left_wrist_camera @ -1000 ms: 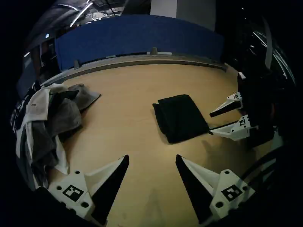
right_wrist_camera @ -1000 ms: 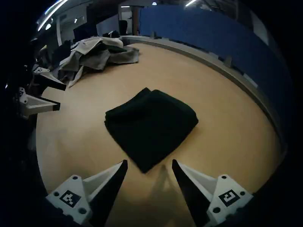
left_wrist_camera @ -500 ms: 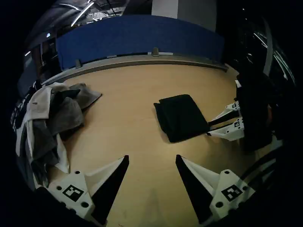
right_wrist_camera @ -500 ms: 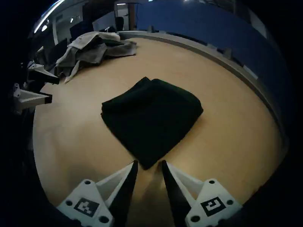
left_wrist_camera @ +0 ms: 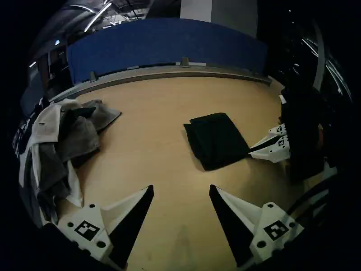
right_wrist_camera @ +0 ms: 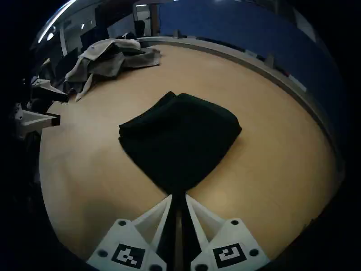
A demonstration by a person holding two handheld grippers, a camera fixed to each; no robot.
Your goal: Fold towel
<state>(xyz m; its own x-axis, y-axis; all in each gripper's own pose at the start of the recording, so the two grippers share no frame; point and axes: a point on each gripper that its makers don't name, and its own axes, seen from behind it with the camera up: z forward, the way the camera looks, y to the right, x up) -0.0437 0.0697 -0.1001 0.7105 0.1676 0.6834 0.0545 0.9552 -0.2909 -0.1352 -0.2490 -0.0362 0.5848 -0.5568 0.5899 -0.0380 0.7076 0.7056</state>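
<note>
- Wooden table (left_wrist_camera: 149, 135): the black towel (right_wrist_camera: 180, 135) lies folded mid-table; dragging could slide the whole stack.
- Right gripper (right_wrist_camera: 179, 198): pinched on its near corner; may catch one layer, undoing the fold.
- Left gripper (left_wrist_camera: 180, 189): fingers apart, well clear, unable to steady it.

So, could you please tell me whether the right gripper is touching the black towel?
Touching. The right gripper view shows the right gripper with its fingers closed on the black towel at its near corner.
</note>
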